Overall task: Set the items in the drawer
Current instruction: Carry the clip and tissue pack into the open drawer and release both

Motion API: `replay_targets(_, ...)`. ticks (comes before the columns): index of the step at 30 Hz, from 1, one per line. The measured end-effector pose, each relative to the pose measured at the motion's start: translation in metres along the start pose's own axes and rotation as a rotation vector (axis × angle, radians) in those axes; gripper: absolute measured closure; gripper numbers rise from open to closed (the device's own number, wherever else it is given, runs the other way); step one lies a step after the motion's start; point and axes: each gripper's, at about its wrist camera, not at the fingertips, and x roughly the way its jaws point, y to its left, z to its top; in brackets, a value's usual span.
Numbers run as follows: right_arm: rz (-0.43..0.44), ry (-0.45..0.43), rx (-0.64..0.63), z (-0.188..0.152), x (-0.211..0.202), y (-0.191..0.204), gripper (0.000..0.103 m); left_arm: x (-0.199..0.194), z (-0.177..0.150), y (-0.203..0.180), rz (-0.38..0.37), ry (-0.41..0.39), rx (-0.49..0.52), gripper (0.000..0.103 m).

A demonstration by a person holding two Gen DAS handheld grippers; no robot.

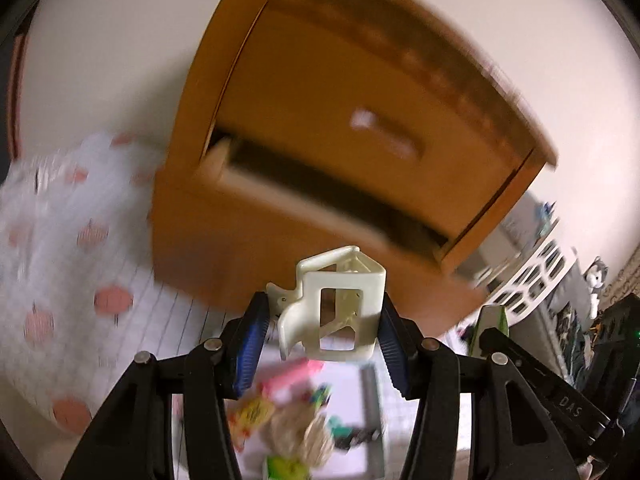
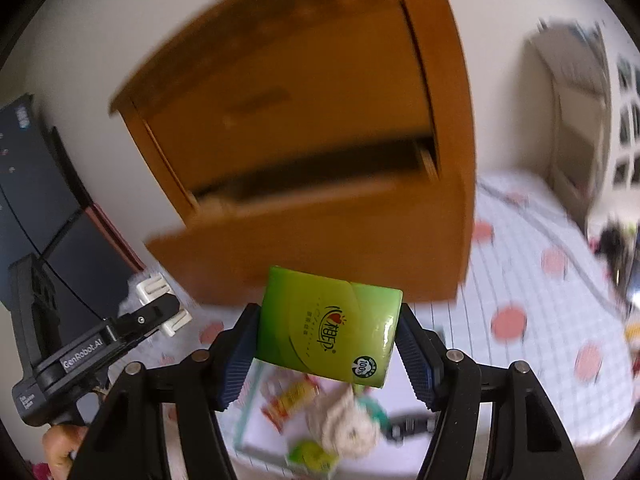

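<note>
My left gripper (image 1: 320,332) is shut on a cream plastic hair claw clip (image 1: 334,306), held up in front of a wooden cabinet (image 1: 320,80). The cabinet's lower drawer (image 1: 280,216) is pulled out, with a dark gap above its front. In the right wrist view my right gripper (image 2: 326,344) is shut on a green tissue pack (image 2: 326,326), also raised before the open drawer (image 2: 320,216). The left gripper (image 2: 160,314) with the clip shows at the left of that view. Both views are blurred.
A white tablecloth with pink spots (image 2: 540,300) covers the table. A tray (image 2: 248,412) below the grippers holds several small items: snack packets, a ball of twine, a green pack. A white lattice basket (image 1: 532,276) stands at the right. A dark box (image 2: 48,208) stands left.
</note>
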Motion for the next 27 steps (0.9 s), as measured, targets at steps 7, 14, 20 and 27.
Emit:
replay_targets(7,-0.023,-0.048,-0.037,0.068,0.003,0.014,0.034,0.003,0.063,-0.021,0.022,-0.048,0.066,0.049)
replay_targets(14,-0.077,0.005,-0.049,0.09,0.04,0.012,0.034,0.043,0.083,-0.018,0.12,0.006,0.103,0.049)
replay_targets(20,-0.122,0.083,-0.046,0.089,0.07,0.008,0.034,0.078,0.085,-0.009,0.182,0.074,0.08,0.049)
replay_targets(27,-0.134,0.091,-0.042,0.089,0.079,0.005,0.032,0.088,0.087,-0.016,0.195,0.083,0.114,0.048)
